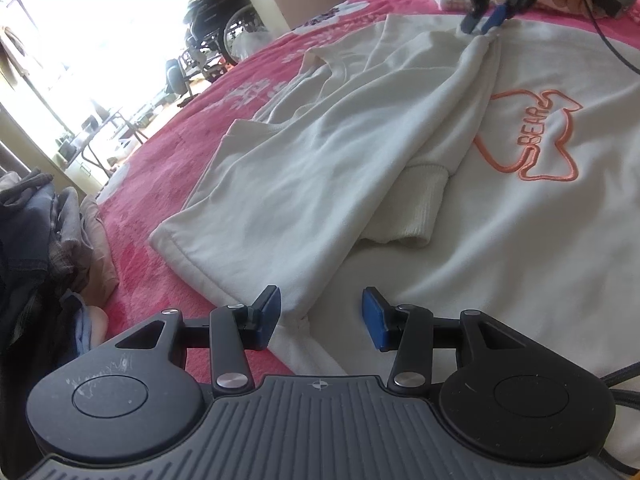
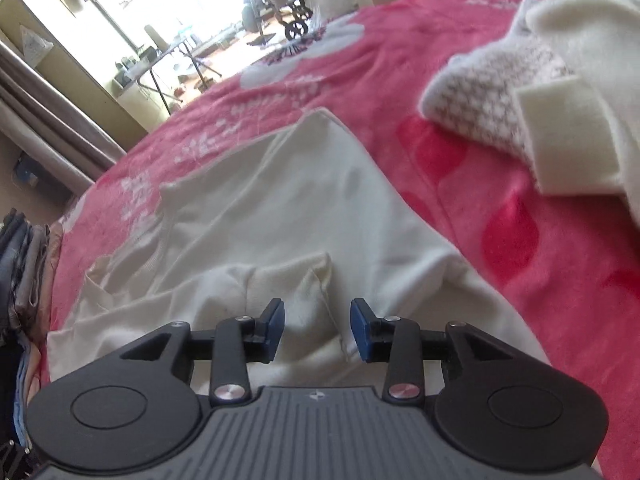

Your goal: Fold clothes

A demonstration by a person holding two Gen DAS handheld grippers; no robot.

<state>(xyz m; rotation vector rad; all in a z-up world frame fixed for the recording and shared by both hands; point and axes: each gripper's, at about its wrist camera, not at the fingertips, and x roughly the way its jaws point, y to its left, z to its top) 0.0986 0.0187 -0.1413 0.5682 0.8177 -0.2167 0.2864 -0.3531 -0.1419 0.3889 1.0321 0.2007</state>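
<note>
Orange "BEAR" embroidery [image 1: 538, 130] on white sweatshirt [image 1: 320, 152]

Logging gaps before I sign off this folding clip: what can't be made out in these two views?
- White sweatshirt with orange BEAR outline: right side cut off by the left wrist view's edge.
- Sleeve's ribbed cuff: its far edge tucked under the folded-over sleeve.
- Fuzzy cream garment: blurred and cut off at the right wrist view's edge.
- Stack of dark clothes: cropped at the left edge, items unclear.
- Window area: washed out by glare.

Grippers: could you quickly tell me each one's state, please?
Left gripper: open, holding nothing.
Right gripper: open, over the white sweatshirt, holding nothing.
</note>
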